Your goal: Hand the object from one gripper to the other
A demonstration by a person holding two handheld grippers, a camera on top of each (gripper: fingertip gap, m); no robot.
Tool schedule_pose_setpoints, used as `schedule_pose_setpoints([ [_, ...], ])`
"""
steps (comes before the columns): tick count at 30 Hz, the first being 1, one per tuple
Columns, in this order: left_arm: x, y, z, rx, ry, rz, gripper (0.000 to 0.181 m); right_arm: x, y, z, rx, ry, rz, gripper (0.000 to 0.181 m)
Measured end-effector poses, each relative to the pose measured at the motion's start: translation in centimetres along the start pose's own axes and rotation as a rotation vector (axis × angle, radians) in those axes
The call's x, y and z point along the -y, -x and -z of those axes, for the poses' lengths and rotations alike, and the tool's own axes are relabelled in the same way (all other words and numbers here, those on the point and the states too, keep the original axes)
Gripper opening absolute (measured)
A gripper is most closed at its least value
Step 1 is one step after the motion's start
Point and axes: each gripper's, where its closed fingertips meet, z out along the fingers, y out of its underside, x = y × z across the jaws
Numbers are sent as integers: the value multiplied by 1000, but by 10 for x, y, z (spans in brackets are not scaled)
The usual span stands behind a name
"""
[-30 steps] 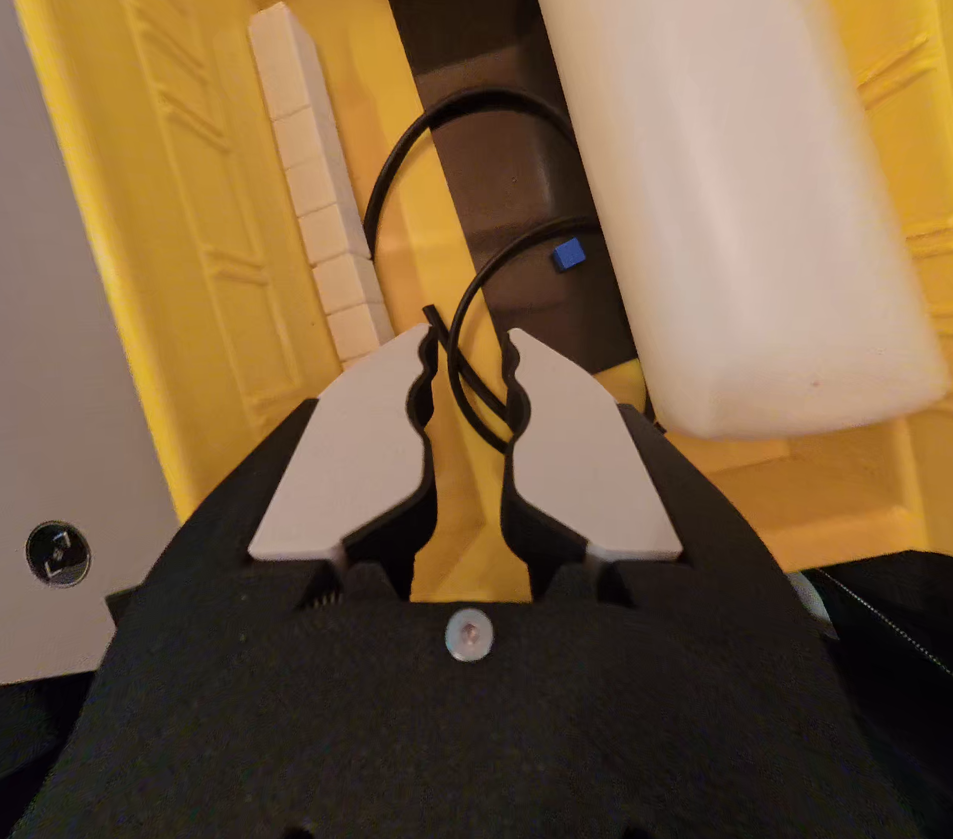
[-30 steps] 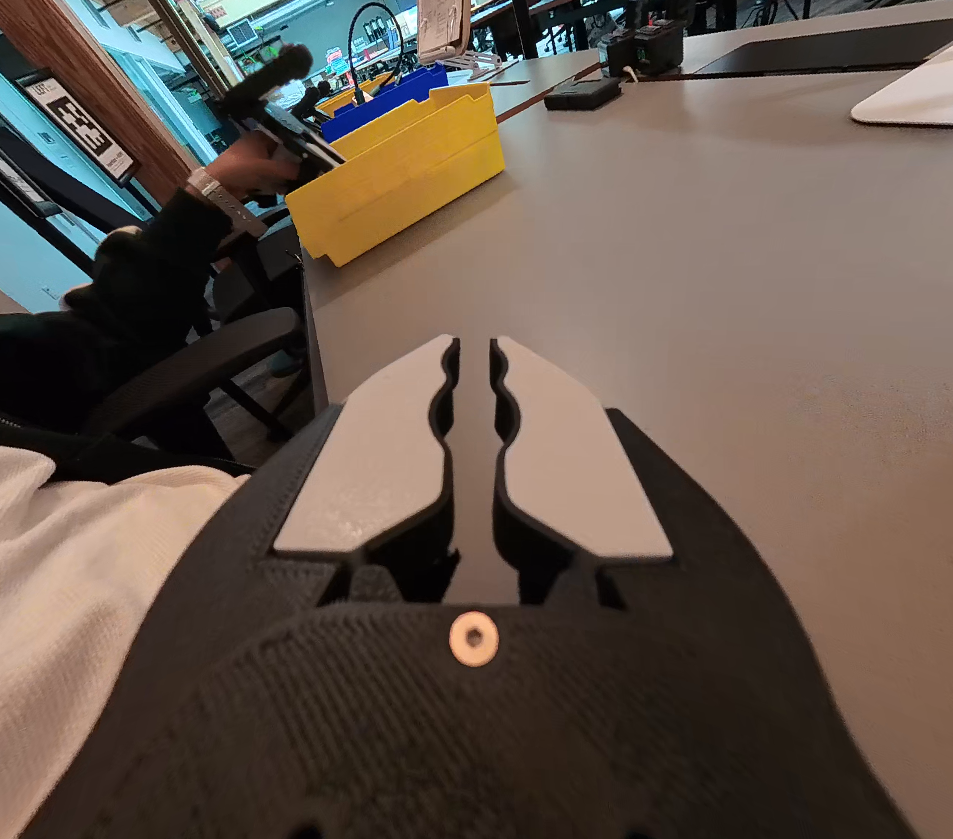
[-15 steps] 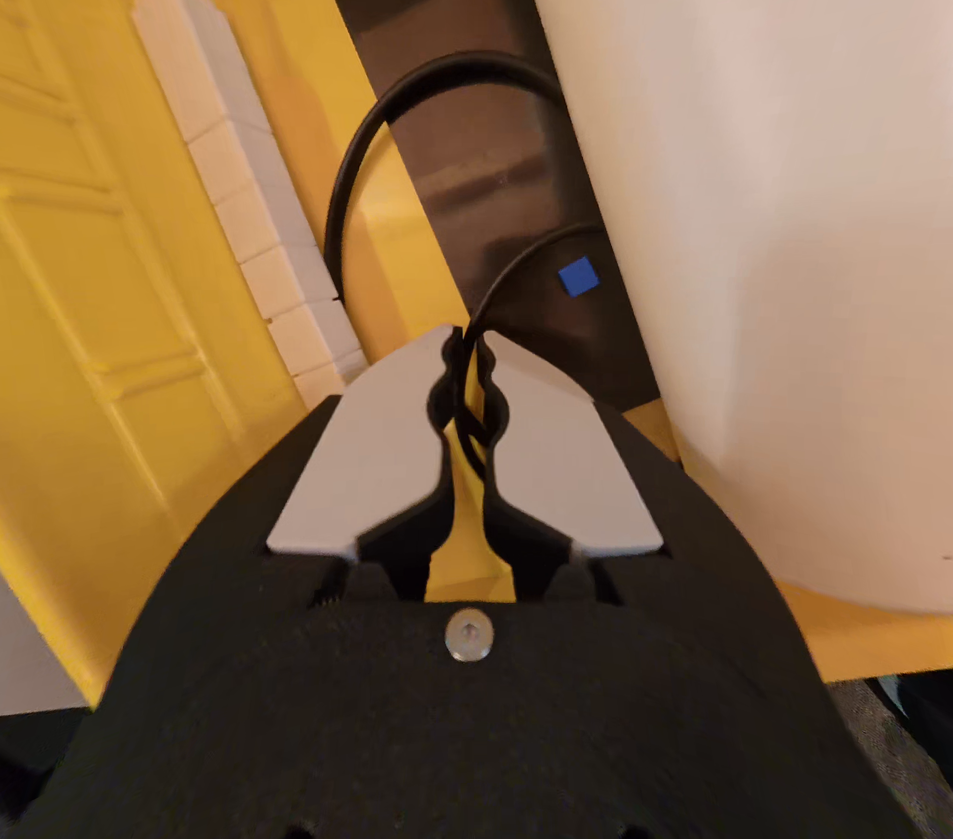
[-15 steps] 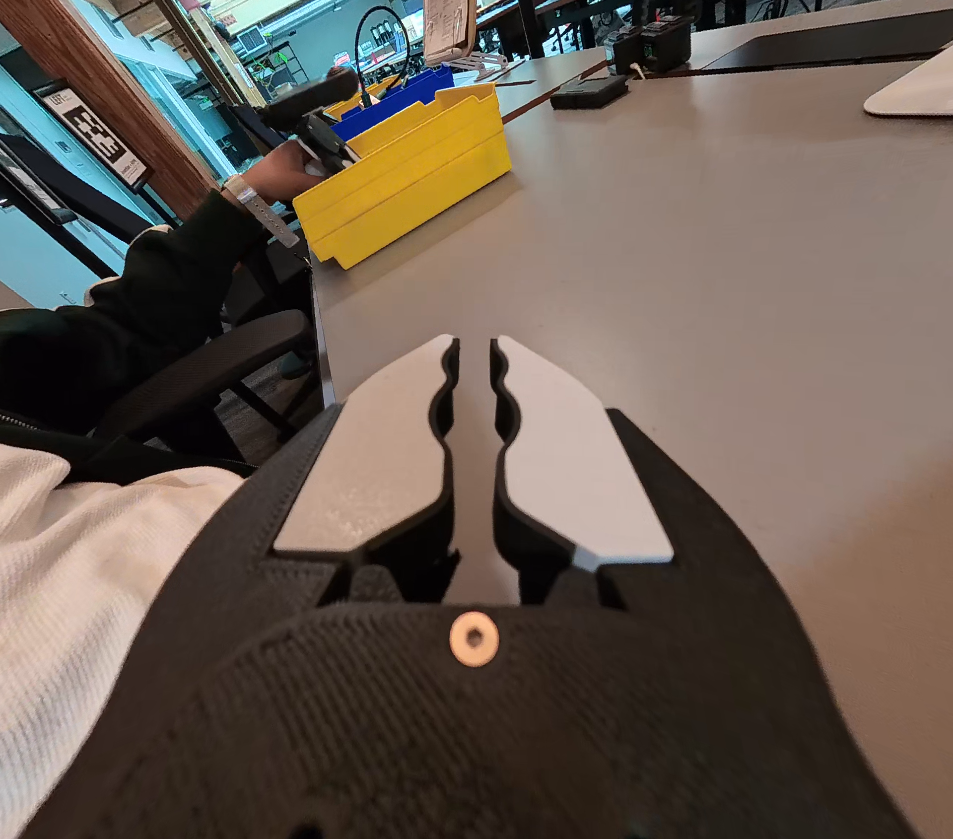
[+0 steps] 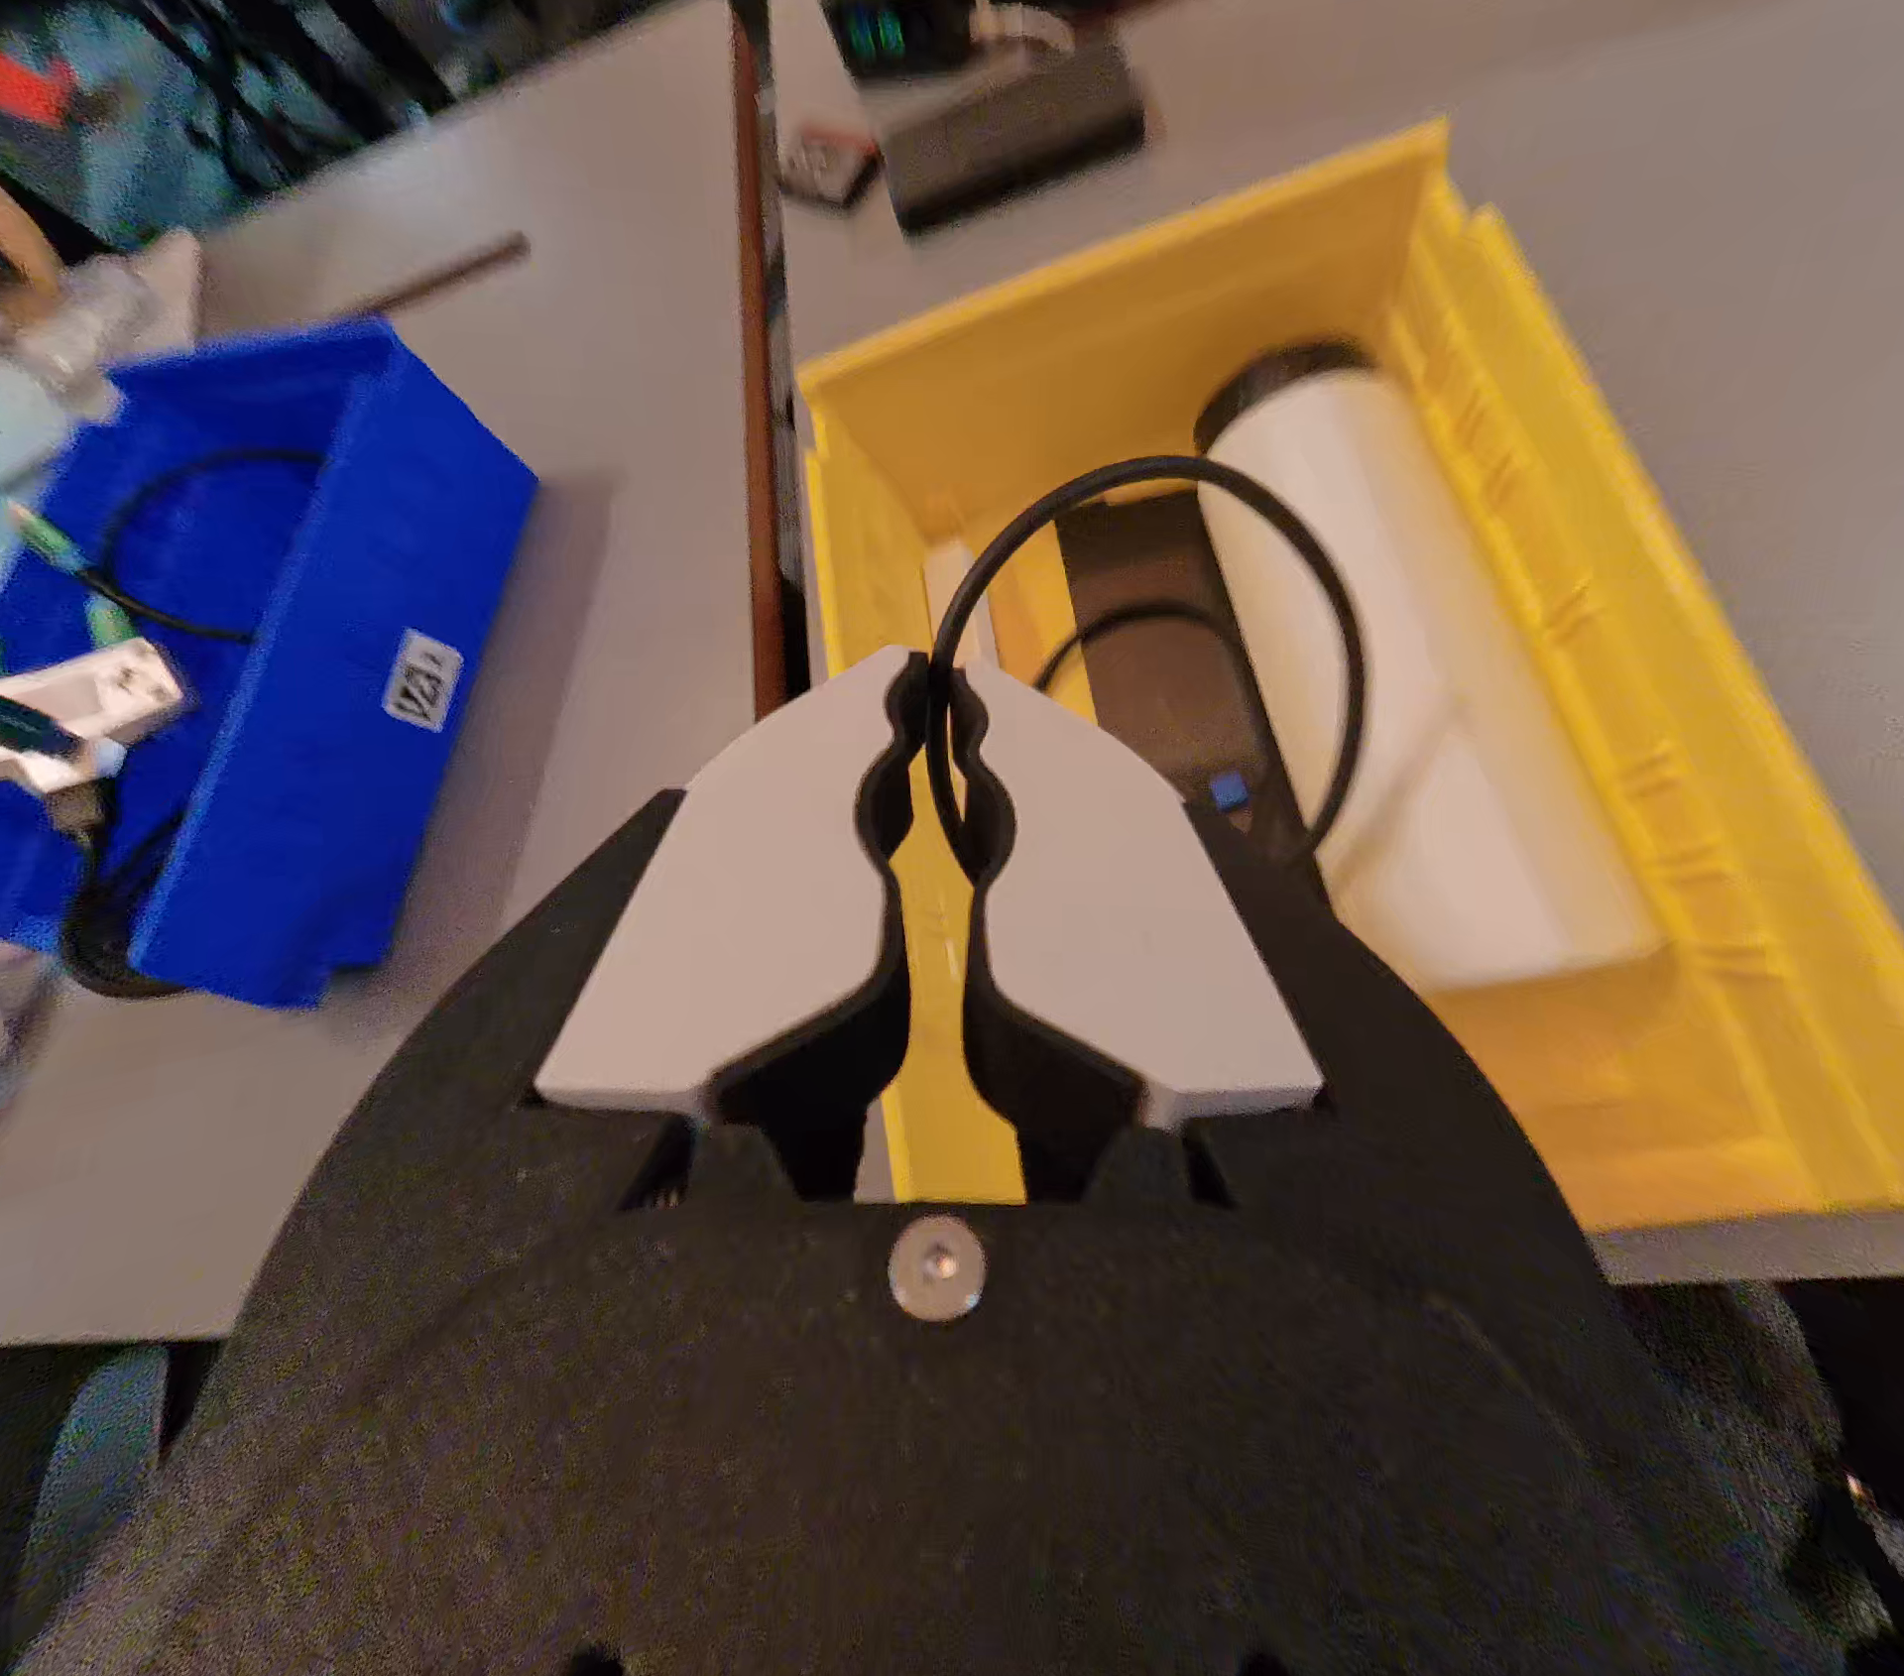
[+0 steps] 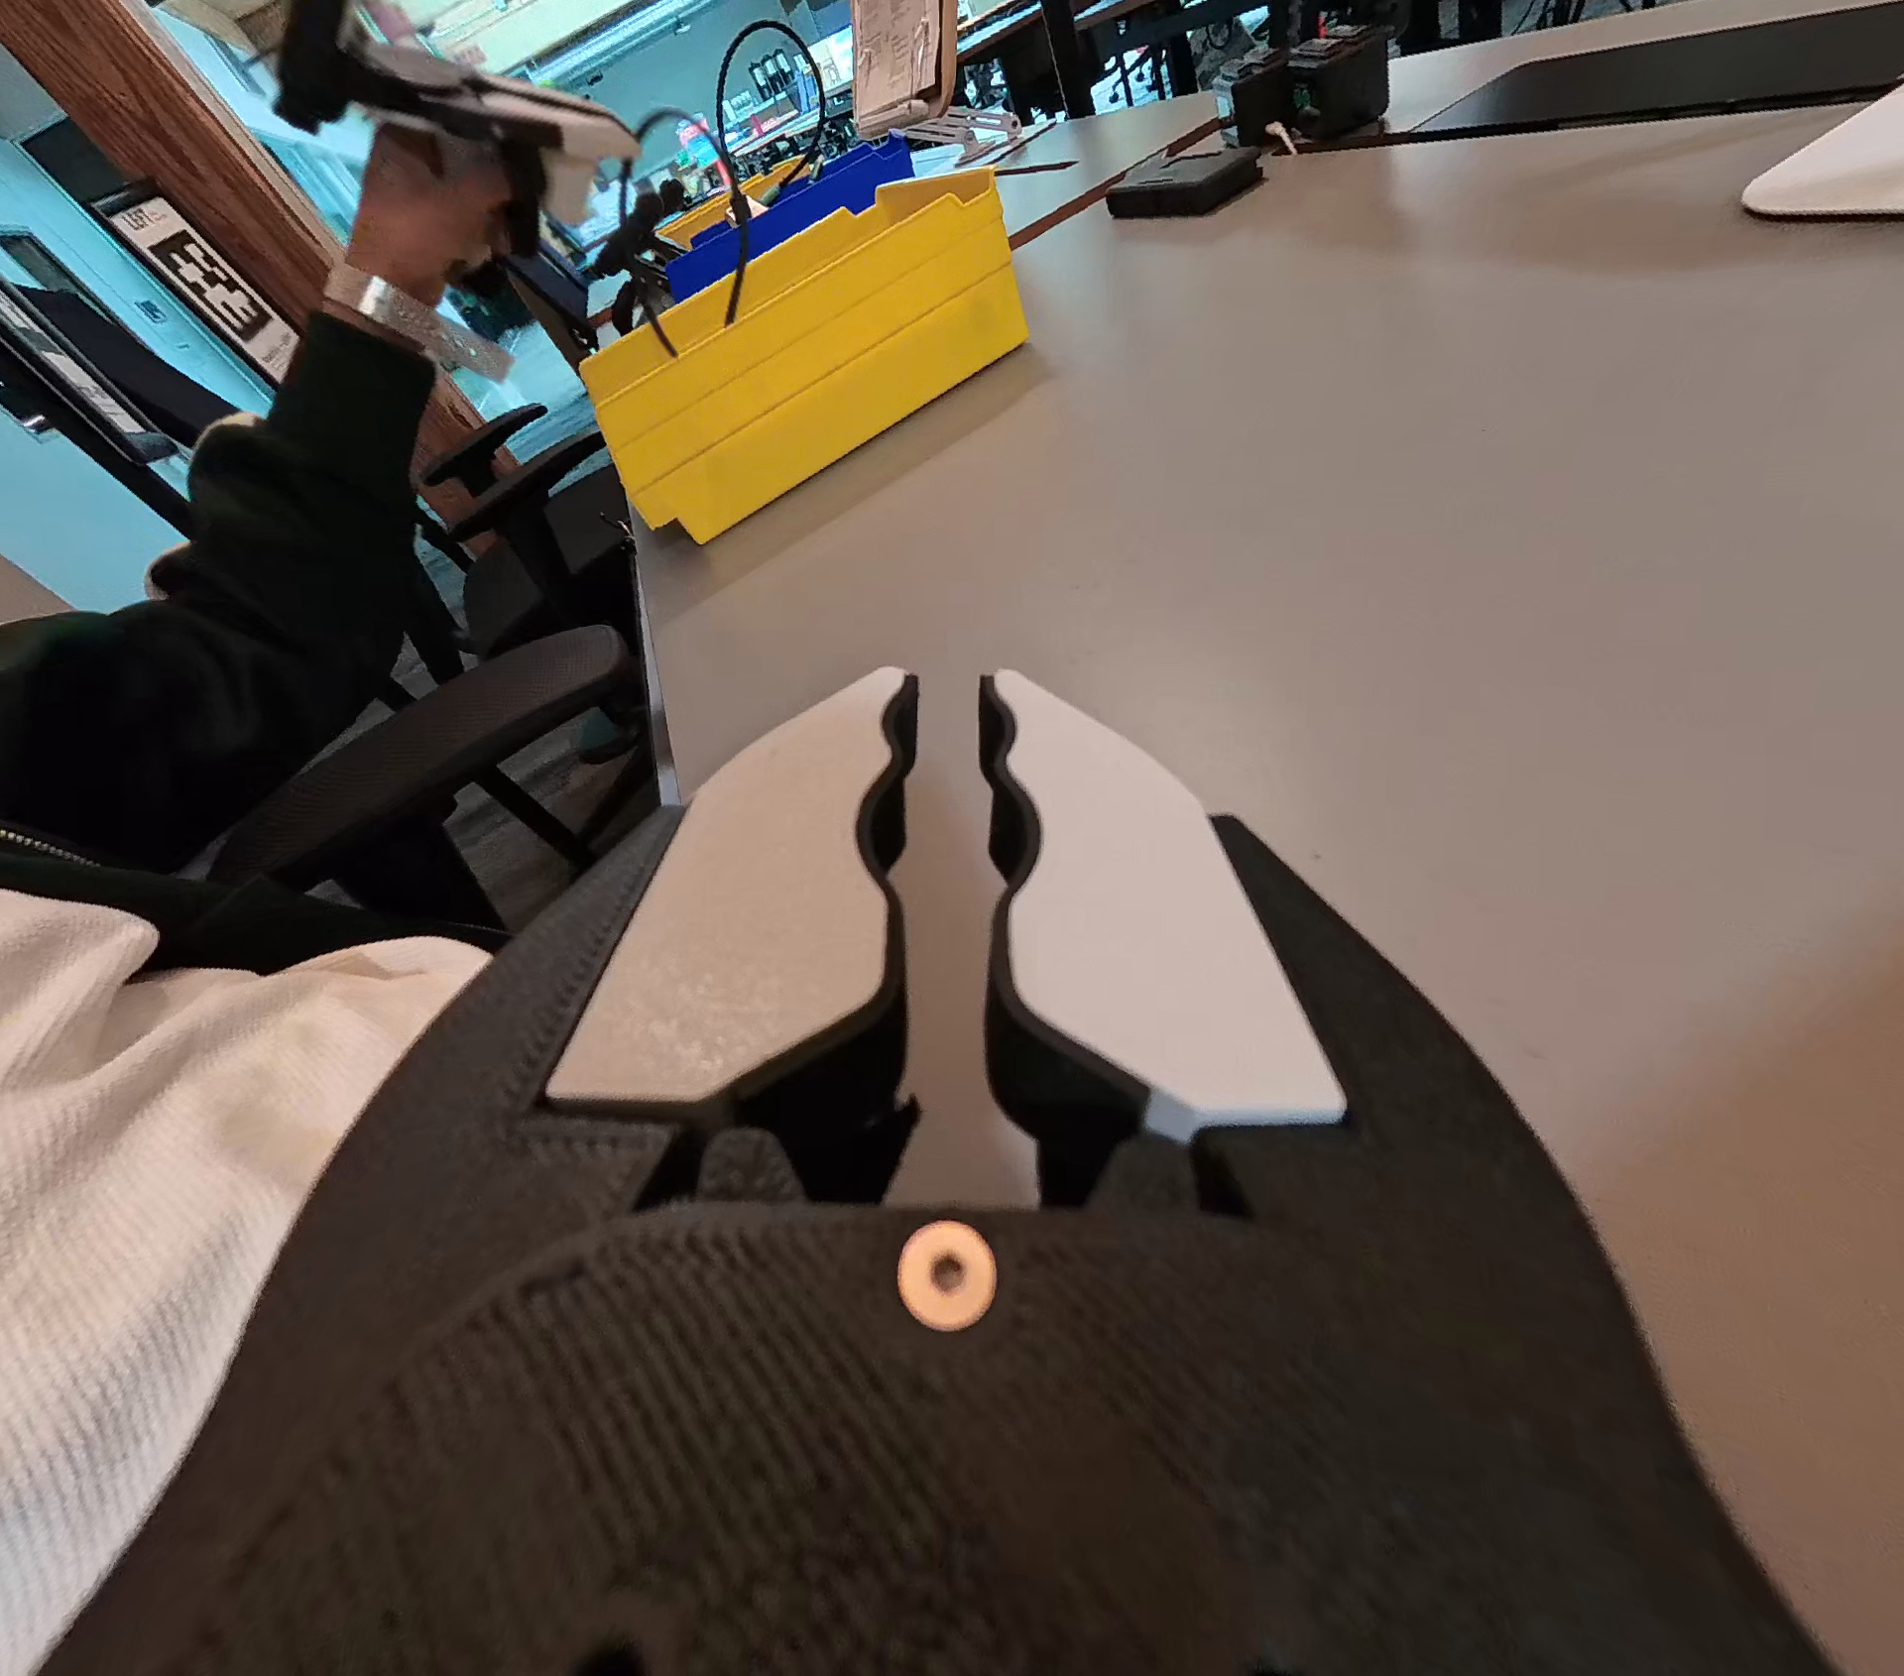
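My left gripper (image 5: 932, 670) is shut on a thin black cable loop (image 5: 1144, 462) and holds it up above the yellow bin (image 5: 1082, 349). The loop arcs out to the right of the fingertips, over a white bottle (image 5: 1391, 699) lying in the bin. In the right wrist view the left gripper (image 6: 608, 143) is raised at the upper left, and the cable (image 6: 734, 266) hangs from it down into the yellow bin (image 6: 824, 390). My right gripper (image 6: 948, 684) is low over the grey table (image 6: 1442, 493), far from the bin, with a narrow gap between its jaws and nothing in it.
A dark flat item (image 5: 1144, 596) lies in the yellow bin beside the bottle. A blue bin (image 5: 340, 699) with cables stands to its left. Black chargers and a box (image 5: 1010, 122) sit behind. A person's dark sleeve (image 6: 309, 493) and a chair (image 6: 433, 751) are off the table's left edge. The gap from one gripper's tips to the other's is roughly 55 cm.
My left gripper closed on the black cable inside the bin, then rose and pulled back, lifting the loop above the bin. My right gripper stayed nearly still.
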Motion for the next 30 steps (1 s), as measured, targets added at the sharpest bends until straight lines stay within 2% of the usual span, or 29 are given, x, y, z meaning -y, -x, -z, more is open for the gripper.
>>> schedule_pose_setpoints([
  [4, 59, 8, 43, 28, -202, -11, 3, 0, 0, 0, -3, -2, 4, 11],
  [7, 104, 7, 75, 56, -296, -58, 3, 0, 0, 0, 2, -3, -5, 11],
  [14, 212, -32, 138, -13, -469, -159, 3, 2, 4, 1, 14, -8, 1, 11],
  [24, 303, -166, 187, -145, -580, -422, 3, 8, 14, 3, 25, -15, 61, 12],
  [27, 311, -221, 197, -260, -597, -484, 3, 20, 19, 8, -4, -46, 150, 13],
  [30, 307, -275, 191, -334, -588, -578, 3, 43, 25, 21, -61, -119, 301, 18],
])
